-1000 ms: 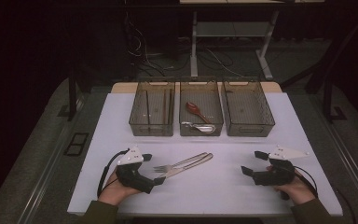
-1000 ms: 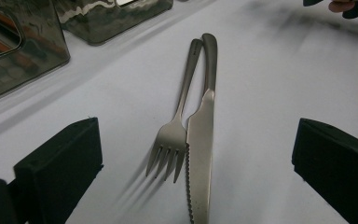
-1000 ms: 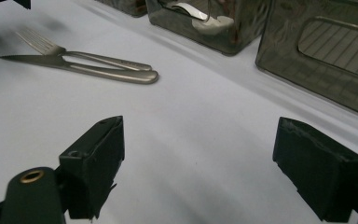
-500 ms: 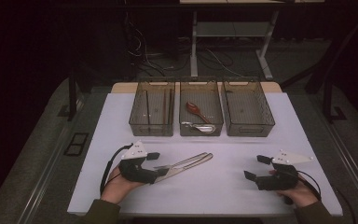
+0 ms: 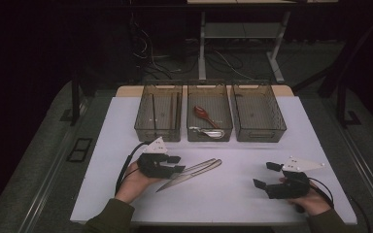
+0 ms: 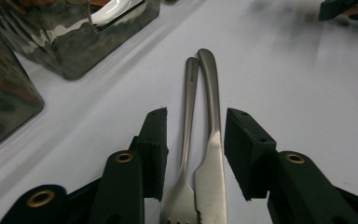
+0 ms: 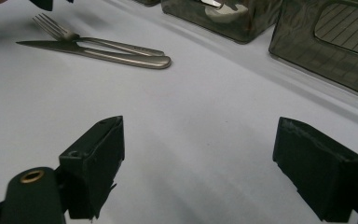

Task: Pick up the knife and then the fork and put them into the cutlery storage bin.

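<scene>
Steel fork point(image 6: 182, 154) and steel knife point(image 6: 213, 154) lie side by side on the white counter point(image 5: 233, 204), touching along part of their length. In the high view their shared long axis runs diagonally: the handle ends point up and to the right, towards the middle bin point(image 5: 210, 119), while the knife blade points down and to the left, towards my side of the counter. In the left gripper view the two handles run straight away from the camera, the fork on the left, the knife on the right, with tines and blade nearest the lens.

My left hand-held gripper point(image 6: 193, 149) straddles both pieces near where the handles meet the tines and blade. Its jaws have just been closing, with fork and knife between them; a gap is visible on either side, so the pads do not yet press on the metal.

My right hand-held gripper point(image 7: 200, 158) rests low over bare counter at the right, well apart from the cutlery, its jaws spread wide with nothing between them.

Three smoky bins stand in a row at the far side; the middle bin holds a red spoon point(image 5: 205, 114) and a metal spoon point(image 5: 207, 131).
</scene>
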